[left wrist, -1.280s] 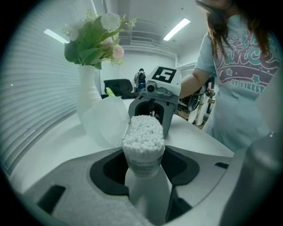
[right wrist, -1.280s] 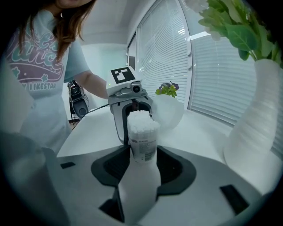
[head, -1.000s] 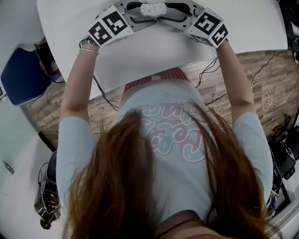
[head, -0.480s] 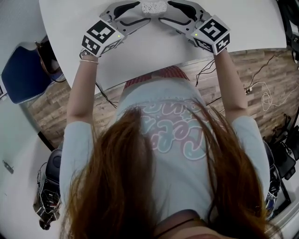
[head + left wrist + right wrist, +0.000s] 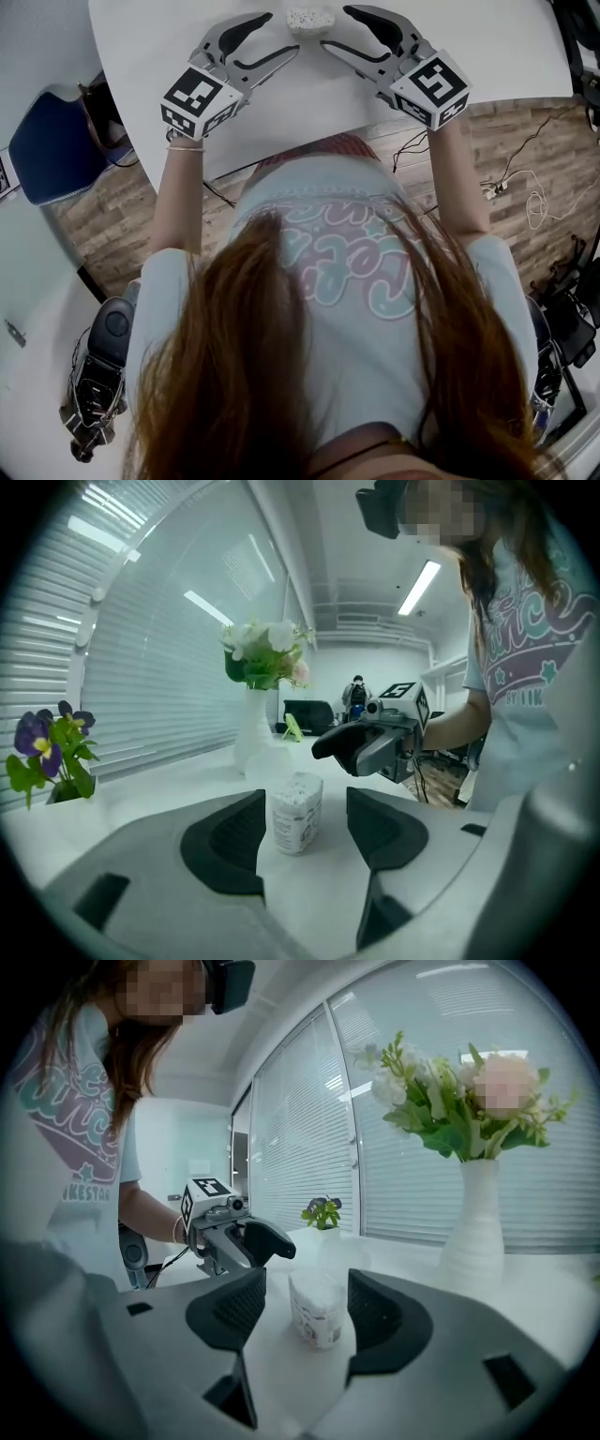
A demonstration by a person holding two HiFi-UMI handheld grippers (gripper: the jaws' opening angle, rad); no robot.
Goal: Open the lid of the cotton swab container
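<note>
The cotton swab container (image 5: 309, 20), a small clear tub packed with white swab tips, stands on the white table (image 5: 506, 47). My left gripper (image 5: 277, 36) is open just to its left and a little nearer me. My right gripper (image 5: 339, 28) mirrors it on the other side; its jaws have just been opening and nothing sits between them. In the left gripper view the container (image 5: 295, 813) stands ahead of the open left gripper (image 5: 305, 808), untouched, with the right gripper (image 5: 366, 747) beyond. The right gripper view shows the container (image 5: 317, 1312) ahead of the open right gripper (image 5: 307, 1288). Whether a lid is on it I cannot tell.
A white vase of flowers (image 5: 478, 1222) and a small potted plant with purple flowers (image 5: 52, 752) stand further back on the table. A blue chair (image 5: 47, 150) is on my left. Cables (image 5: 525, 187) lie on the wooden floor to the right.
Both grippers were closed in around the container a second ago. They have let go, spread their jaws and pulled back toward me and upward; the container stays on the table.
</note>
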